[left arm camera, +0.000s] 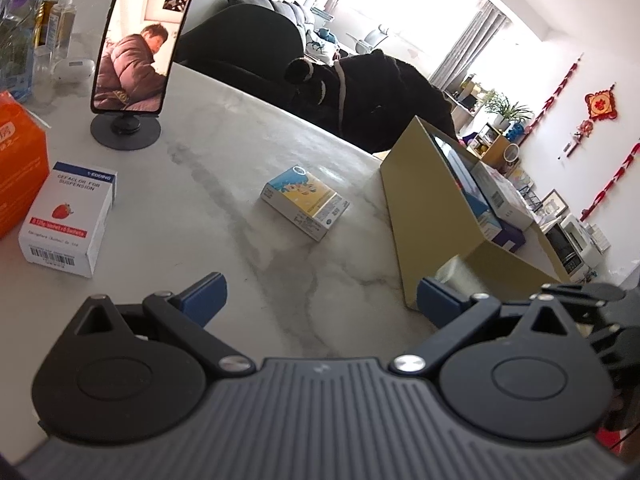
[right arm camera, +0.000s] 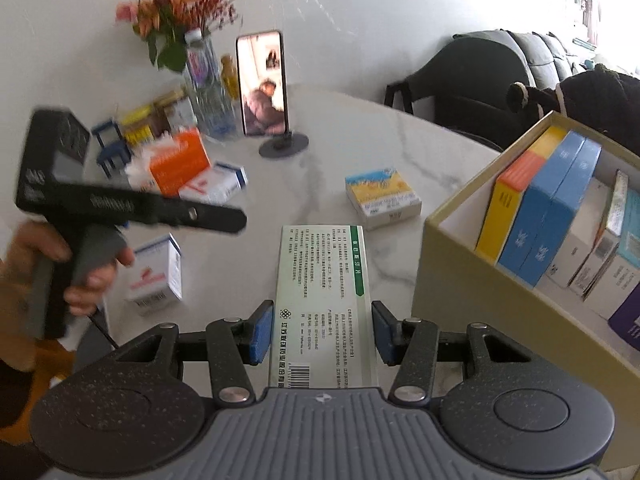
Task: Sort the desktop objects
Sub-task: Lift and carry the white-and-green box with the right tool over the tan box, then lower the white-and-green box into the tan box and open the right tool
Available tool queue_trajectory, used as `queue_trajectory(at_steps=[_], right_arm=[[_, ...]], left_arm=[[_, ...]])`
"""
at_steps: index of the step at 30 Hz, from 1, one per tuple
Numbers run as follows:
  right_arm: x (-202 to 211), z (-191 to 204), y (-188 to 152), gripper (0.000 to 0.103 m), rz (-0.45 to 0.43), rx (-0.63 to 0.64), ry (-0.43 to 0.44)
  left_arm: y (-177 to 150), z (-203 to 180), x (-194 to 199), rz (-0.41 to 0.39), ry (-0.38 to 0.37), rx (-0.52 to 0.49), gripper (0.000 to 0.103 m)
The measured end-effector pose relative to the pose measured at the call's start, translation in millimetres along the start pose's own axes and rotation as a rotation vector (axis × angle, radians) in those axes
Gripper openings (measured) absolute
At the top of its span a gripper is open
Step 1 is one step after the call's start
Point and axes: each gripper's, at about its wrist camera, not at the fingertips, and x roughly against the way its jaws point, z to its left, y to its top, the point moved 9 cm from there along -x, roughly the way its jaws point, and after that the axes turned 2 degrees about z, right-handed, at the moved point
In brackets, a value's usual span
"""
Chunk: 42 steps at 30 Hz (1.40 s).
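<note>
Nearest of all, the right gripper (right arm camera: 316, 334) has its blue pads either side of a long green-and-white carton (right arm camera: 326, 300); the pads look just shy of the card, a sliver of gap on each side, so I can't tell whether it is pinched or loose. The carton is flat, matte cardboard covered in fine print, pointing toward 12 o'clock over the marble table (right arm camera: 360, 136).

At 3 o'clock from it stands the tan storage box (right arm camera: 444, 264), stiff board with a white lining, already packed with upright cartons: yellow-orange, two blue, several white.

The left gripper (left arm camera: 318, 298) hangs with its fingers wide apart and nothing between them. From it, a small blue-and-yellow box (left arm camera: 306, 202) lies flat at 12 o'clock, and a white strawberry-printed box (left arm camera: 68, 220) stands at 10 o'clock beside an orange tissue pack (left arm camera: 18, 168). A phone on a round stand (left arm camera: 140, 36) sits farther back.

My guess is the sorting is well along: much is boxed, while at least three small cartons remain loose on the smooth, grey-veined stone.
</note>
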Motion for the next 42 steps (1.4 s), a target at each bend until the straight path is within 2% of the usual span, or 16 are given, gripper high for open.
queue_trajectory(at_steps=[6,13,20,27,33,42], right_arm=[[26.8,-17.1,17.4,0.053,-0.052,-0.043,-0.018],[53.8,-54.9,26.2,0.053,-0.123,-0.132,-0.066],[74.1,-103.8,31.9,0.053,-0.172,-0.234,-0.164],[57.9,-160.6,46.7,0.053,-0.163,-0.324,-0.333],[24.7,-213.1,70.7,0.053,-0.146,-0.42,-0.479],[-11.1,-249.8,76.9,0.053,-0.133,-0.469,-0.595]], left_arm=[[1.6,-3.4,-0.5,0.0,-0.003,-0.002,0.103],[2.4,-3.5,1.2,0.0,-0.001,-0.004,0.103],[4.1,-3.4,-1.3,0.003,0.002,0.001,0.103],[10.4,-14.1,-4.8,0.008,-0.015,-0.021,0.103],[16.1,-18.3,-5.0,-0.007,-0.032,-0.021,0.103],[18.5,-14.1,-21.8,0.025,-0.036,-0.02,0.103]])
